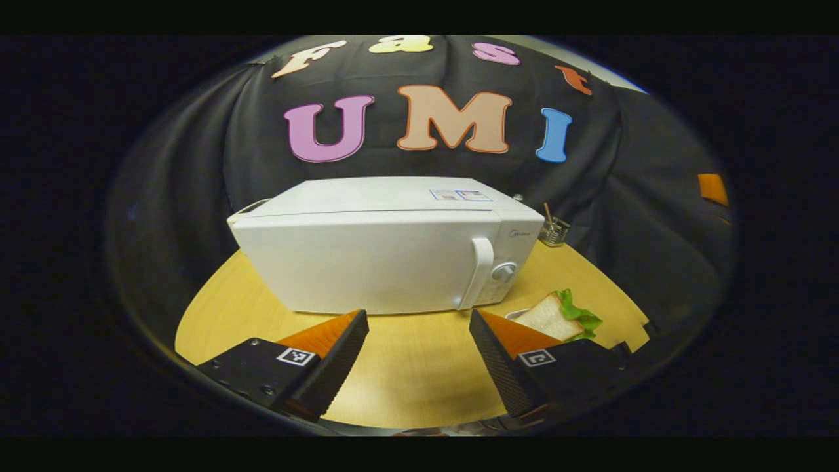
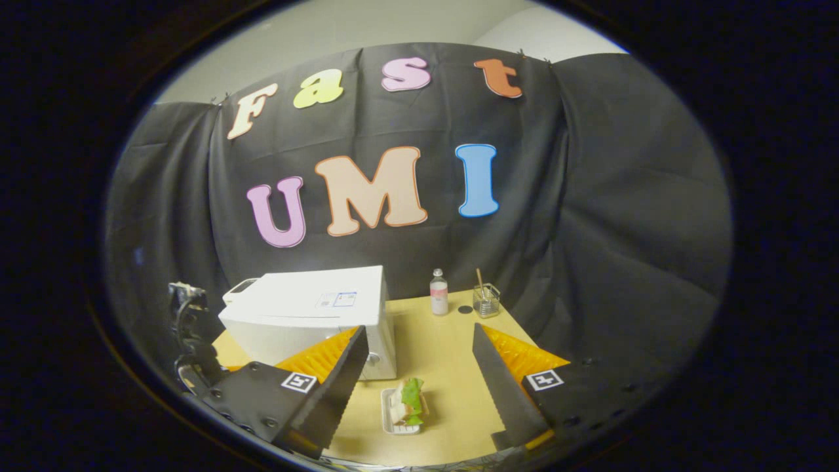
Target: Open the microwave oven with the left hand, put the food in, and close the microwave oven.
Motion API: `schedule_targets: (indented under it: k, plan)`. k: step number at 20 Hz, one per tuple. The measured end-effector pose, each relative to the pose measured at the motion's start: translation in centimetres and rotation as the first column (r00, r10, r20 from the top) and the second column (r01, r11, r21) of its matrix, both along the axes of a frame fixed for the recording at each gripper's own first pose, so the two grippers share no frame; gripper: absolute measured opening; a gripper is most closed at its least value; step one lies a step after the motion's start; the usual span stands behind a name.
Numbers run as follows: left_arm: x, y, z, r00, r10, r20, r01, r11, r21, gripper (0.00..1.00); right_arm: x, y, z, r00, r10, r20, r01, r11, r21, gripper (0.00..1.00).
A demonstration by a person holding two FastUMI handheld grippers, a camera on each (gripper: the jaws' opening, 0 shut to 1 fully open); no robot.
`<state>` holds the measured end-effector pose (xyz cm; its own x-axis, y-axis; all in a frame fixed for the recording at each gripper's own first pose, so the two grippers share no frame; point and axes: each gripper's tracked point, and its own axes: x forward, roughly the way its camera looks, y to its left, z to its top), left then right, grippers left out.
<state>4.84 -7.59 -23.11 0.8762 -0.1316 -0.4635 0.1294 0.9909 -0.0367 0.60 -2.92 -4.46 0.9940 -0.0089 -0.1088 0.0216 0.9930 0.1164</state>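
While both claws are held spread with nothing between their fingers, the scene beyond them is laid out on a wooden tabletop (image 1: 406, 373). Nearest in the left gripper view, the left claw (image 1: 419, 328) is seen wide open above the bare wood, facing the front of the microwave oven (image 1: 387, 262). Its door is seen shut, with the handle (image 1: 480, 272) upright toward the right side and a round knob (image 1: 503, 272) just beside it. To the right of the oven's front corner, a sandwich (image 1: 557, 316) with green lettuce is seen lying in a tray.

Nearest in the right gripper view, the right claw (image 2: 419, 367) is likewise held open, and the sandwich (image 2: 408, 403) in its small white tray (image 2: 393, 426) is seen low between the fingers, resting on the tabletop (image 2: 452, 367) apart from both. The white microwave oven (image 2: 308, 314) is placed farther back on the left. At the far edge, near the black cloth, a small bottle (image 2: 438, 292) and a glass jar (image 2: 486, 300) holding a stick are stood near each other.
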Motion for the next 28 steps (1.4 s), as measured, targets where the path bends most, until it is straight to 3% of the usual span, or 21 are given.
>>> schedule_targets:
  k: [1, 2, 7, 17, 24, 26, 28]
  plan:
    - [0.5, -0.8, -0.5, 1.000, -0.013, -0.012, 0.013, 1.000, -0.009, 0.93, 0.0, -0.1, -0.1, 1.000, -0.004, 0.001, 0.004, 1.000, 0.003, 0.96]
    - [1.1, -1.6, -0.9, 0.999, -0.025, -0.022, 0.025, 1.000, -0.017, 0.97, 0.1, -0.4, 0.0, 1.000, -0.009, 0.001, 0.009, 1.000, 0.003, 0.96]
    - [4.2, -4.3, -2.1, 0.996, -0.079, -0.049, 0.078, 0.997, -0.023, 0.95, 0.3, -1.6, -0.1, 0.999, -0.036, -0.008, 0.036, 0.999, 0.006, 0.99]
    - [8.7, -7.1, -4.3, 0.991, -0.093, -0.099, 0.090, 0.995, -0.037, 0.88, 0.7, -5.1, -1.1, 0.994, -0.104, -0.043, 0.104, 0.995, -0.012, 0.94]
    - [10.3, -7.6, -4.6, 0.993, -0.052, -0.110, 0.048, 0.998, -0.037, 0.59, 1.3, -6.0, -1.5, 0.994, -0.086, -0.067, 0.085, 0.996, -0.021, 0.99]
    - [10.4, -7.5, -4.6, 0.993, -0.040, -0.112, 0.036, 0.998, -0.043, 0.41, 1.5, -6.2, -1.7, 0.994, -0.079, -0.077, 0.077, 0.997, -0.028, 0.95]
    - [10.5, -7.0, -4.7, 0.994, -0.011, -0.110, 0.007, 0.999, -0.036, 0.41, 1.6, -6.4, -2.0, 0.994, -0.068, -0.085, 0.066, 0.997, -0.032, 0.99]
